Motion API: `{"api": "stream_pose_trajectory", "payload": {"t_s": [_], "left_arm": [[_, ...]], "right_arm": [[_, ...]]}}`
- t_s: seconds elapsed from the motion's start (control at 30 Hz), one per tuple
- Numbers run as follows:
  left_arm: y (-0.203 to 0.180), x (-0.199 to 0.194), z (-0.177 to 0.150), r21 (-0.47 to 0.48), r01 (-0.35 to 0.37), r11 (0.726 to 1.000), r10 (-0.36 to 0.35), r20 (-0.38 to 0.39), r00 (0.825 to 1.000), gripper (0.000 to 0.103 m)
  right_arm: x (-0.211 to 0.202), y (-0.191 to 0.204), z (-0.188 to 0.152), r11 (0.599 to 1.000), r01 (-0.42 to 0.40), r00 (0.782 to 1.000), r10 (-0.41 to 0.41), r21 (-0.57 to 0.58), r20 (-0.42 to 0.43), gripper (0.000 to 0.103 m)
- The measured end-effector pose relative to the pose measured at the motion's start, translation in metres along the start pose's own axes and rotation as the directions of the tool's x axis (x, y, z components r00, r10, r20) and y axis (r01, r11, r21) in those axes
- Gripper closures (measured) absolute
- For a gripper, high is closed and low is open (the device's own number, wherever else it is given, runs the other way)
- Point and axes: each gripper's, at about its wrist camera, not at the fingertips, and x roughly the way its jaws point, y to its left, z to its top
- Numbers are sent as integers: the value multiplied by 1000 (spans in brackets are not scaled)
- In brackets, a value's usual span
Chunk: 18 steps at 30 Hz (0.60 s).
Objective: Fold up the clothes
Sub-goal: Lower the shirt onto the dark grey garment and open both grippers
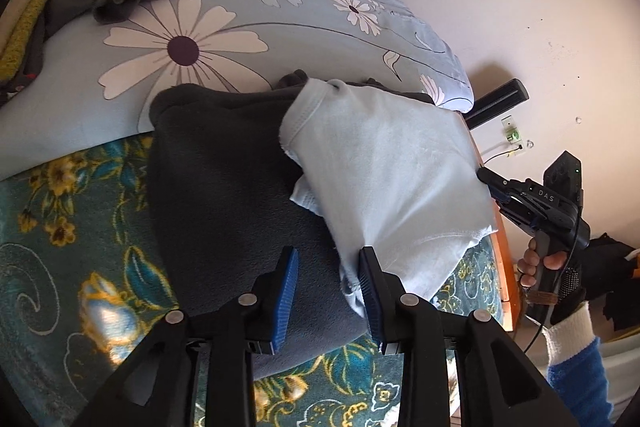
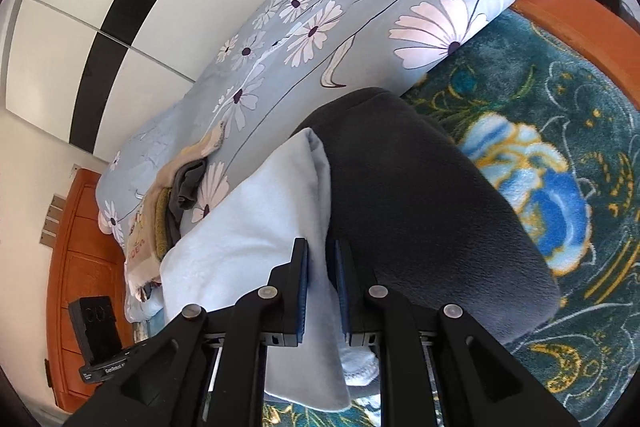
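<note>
Pale blue garment (image 2: 256,227) edge between right gripper (image 2: 322,291) jaws

Pale blue garment (image 1: 384,179) covers part of the dark fleece (image 1: 224,187) under it — fleece's far edge is lost behind it. Clothes pile (image 1: 48,15) cut off at the left frame edge. In right wrist view the small black device's (image 2: 98,339) label is too small to read

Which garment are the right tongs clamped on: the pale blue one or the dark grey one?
The pale blue garment; the right tongs pinch its edge, and the dark grey fleece lies beside it.
</note>
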Motion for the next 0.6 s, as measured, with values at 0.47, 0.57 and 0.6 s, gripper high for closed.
{"api": "stream_pose_trajectory", "payload": {"t_s": [0.47, 0.57, 0.6], "left_arm": [[-102, 9, -9, 302, -133, 944, 96, 136, 986, 65], [-96, 18, -16, 287, -144, 947, 113, 124, 986, 65], [-94, 22, -18, 290, -156, 944, 125, 121, 985, 65]], "right_arm": [[-22, 87, -60, 983, 17, 994, 3, -185, 109, 74], [-6, 95, -75, 967, 28, 997, -9, -255, 76, 67], [-2, 94, -78, 958, 71, 996, -51, -277, 76, 67]]}}
